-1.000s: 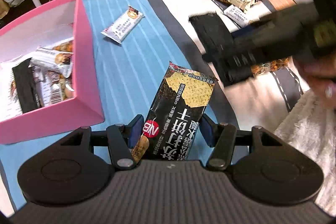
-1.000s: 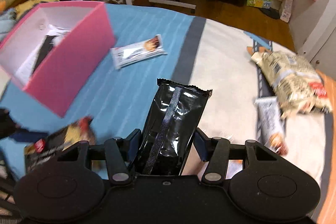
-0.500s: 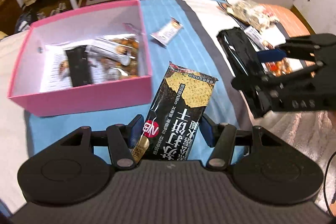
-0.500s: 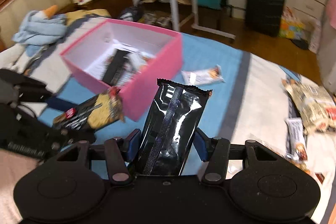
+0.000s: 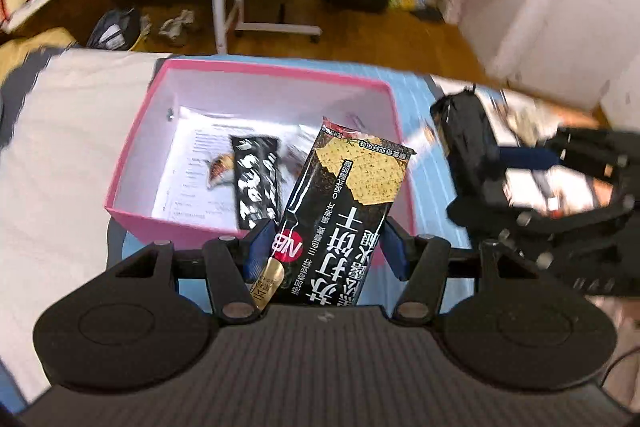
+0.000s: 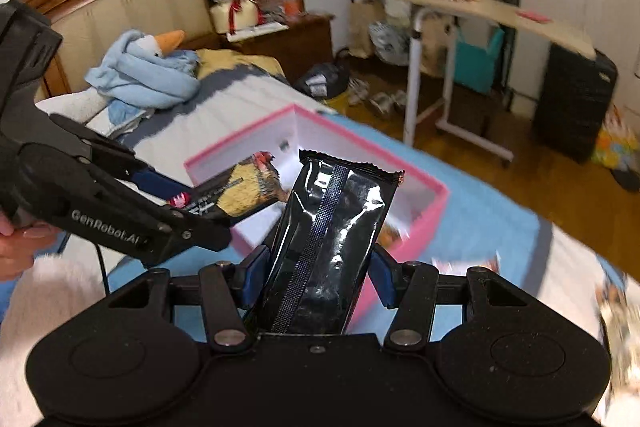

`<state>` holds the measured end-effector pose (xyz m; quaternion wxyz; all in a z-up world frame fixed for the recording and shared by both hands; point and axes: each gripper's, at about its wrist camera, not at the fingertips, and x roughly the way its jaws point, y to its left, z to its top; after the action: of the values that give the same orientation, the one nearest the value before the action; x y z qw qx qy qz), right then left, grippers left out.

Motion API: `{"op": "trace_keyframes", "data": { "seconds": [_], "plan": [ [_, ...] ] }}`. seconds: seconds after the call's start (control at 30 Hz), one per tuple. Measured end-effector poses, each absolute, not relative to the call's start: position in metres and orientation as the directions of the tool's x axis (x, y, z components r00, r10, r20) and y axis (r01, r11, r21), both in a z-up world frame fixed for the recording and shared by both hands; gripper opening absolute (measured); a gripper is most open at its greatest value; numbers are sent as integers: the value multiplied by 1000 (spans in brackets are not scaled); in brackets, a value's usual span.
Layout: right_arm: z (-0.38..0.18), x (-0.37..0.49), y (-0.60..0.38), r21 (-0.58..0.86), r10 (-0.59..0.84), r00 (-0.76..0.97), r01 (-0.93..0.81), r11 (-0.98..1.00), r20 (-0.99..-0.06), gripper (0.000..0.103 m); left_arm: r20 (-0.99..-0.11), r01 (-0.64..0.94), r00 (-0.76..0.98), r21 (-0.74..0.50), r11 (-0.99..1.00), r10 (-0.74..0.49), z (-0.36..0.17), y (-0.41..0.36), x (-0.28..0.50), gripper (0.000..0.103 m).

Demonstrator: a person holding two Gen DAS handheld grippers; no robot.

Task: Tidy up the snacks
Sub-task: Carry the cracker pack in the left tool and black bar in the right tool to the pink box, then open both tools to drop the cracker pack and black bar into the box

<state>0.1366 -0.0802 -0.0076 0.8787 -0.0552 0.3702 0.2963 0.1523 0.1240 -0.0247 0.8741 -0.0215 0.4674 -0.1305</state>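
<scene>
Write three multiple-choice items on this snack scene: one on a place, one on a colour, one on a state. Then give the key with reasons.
1. Where does the black-and-white packet lie?
A. inside the box
B. on the floor
C. on the side table

2. What colour is the outside of the box?
A. green
B. pink
C. yellow

3. What state are the left tongs in?
A. open and empty
B. shut on a cracker packet
C. shut on a spoon

Key:
1 A, it rests on the box's white floor.
2 B, the walls and rim show pink in both wrist views.
3 B, the blue pads press both sides of the cracker packet; the right tongs likewise clamp a glossy black packet.
</scene>
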Motion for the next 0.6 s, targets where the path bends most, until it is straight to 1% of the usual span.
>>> {"op": "trace_keyframes", "data": {
  "seconds": [0.07, 0.2, 0.3, 0.37, 0.47, 0.6],
  "plan": [
    [-15, 156, -68, 126, 485, 546, -567, 814, -683, 59, -793, 162, 570, -150, 975, -217, -31, 135, 168, 57],
    [-40, 187, -40, 114, 482, 523, -586, 802, -703, 59, -776, 100, 616, -89, 991, -131, -50, 143, 198, 57],
    [-63, 203, -24, 103, 459, 515, -576, 811, -724, 59, -782, 56, 616, -73, 996, -92, -71, 146, 220, 57],
    [-75, 211, -20, 124, 458, 508, -560, 819, -730, 59, -789, 7, 613, -50, 999, -44, -86, 146, 232, 57],
    [-90, 219, -16, 160, 462, 480, -544, 823, -745, 59, -801, -21, 599, -11, 1000, 4, -103, 148, 245, 57],
    [-104, 221, -7, 136, 437, 460, -552, 823, -773, 59, -810, -35, 584, 37, 999, 51, -116, 153, 254, 57]
  ]
}}
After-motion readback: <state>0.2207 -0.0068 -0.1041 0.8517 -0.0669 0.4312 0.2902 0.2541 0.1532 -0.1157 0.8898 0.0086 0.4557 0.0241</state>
